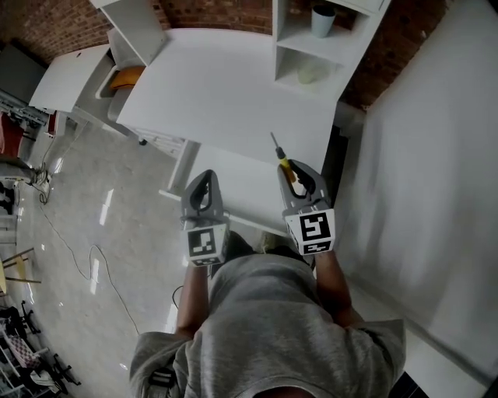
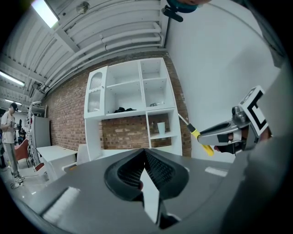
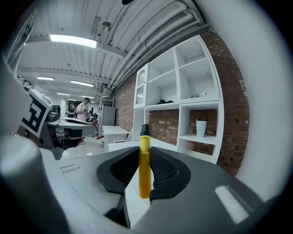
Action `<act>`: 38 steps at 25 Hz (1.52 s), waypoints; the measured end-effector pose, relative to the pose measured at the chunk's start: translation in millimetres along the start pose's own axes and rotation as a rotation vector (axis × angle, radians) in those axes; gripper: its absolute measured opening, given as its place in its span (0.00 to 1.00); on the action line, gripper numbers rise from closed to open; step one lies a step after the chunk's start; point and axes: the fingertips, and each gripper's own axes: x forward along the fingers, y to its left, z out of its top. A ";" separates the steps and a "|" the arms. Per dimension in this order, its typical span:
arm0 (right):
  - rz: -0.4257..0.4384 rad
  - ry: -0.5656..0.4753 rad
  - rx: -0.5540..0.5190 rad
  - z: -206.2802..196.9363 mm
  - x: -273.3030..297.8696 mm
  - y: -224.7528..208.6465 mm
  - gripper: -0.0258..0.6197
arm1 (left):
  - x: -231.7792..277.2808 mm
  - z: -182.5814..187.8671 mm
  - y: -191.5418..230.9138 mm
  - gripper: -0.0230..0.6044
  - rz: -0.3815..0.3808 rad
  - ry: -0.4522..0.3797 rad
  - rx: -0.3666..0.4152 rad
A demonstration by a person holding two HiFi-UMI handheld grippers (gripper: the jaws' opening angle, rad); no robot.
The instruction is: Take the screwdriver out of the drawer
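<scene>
A screwdriver (image 1: 285, 162) with a yellow handle and a thin metal shaft is clamped in my right gripper (image 1: 296, 174), and its shaft points away over the white desk (image 1: 226, 93). In the right gripper view the yellow handle (image 3: 144, 167) stands upright between the dark pads. In the left gripper view the same tool (image 2: 198, 135) sticks out of the right gripper (image 2: 208, 137). My left gripper (image 1: 204, 182) hovers beside it to the left, its pads (image 2: 158, 167) meeting at the tip with nothing between them. A white drawer-like panel (image 1: 233, 194) juts out below the desk's front edge, under both grippers.
A white shelf unit (image 1: 327, 47) stands at the back of the desk with a pale cup (image 1: 323, 20) in it, and a brick wall is behind it. A white wall (image 1: 436, 155) runs close along the right. A second white desk (image 1: 74, 74) and floor cables (image 1: 85, 260) lie to the left.
</scene>
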 end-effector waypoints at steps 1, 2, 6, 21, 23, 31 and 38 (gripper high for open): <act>-0.004 -0.002 -0.001 0.5 -0.7 -0.1 0.16 | -0.1 0.7 -0.3 0.06 -0.003 -0.002 0.002; -0.007 -0.004 -0.002 1.1 -1.2 0.2 0.16 | -0.3 1.5 -0.2 0.06 -0.006 -0.004 0.003; -0.013 -0.009 -0.011 2.2 -4.0 2.3 0.16 | -2.6 1.9 -0.5 0.06 -0.014 -0.013 0.001; -0.020 -0.012 0.006 1.5 -11.1 5.8 0.16 | -9.2 -2.7 -4.6 0.06 -0.031 -0.005 0.002; -0.017 -0.012 0.006 1.7 -11.0 6.0 0.16 | -9.2 -2.3 -4.4 0.06 -0.030 -0.004 0.003; -0.005 -0.018 0.011 2.8 -11.7 6.6 0.16 | -10.4 -3.3 -5.5 0.06 -0.026 -0.003 0.002; 0.001 -0.017 0.008 2.4 -12.6 6.8 0.16 | -12.4 -3.1 -7.4 0.06 -0.023 0.001 0.004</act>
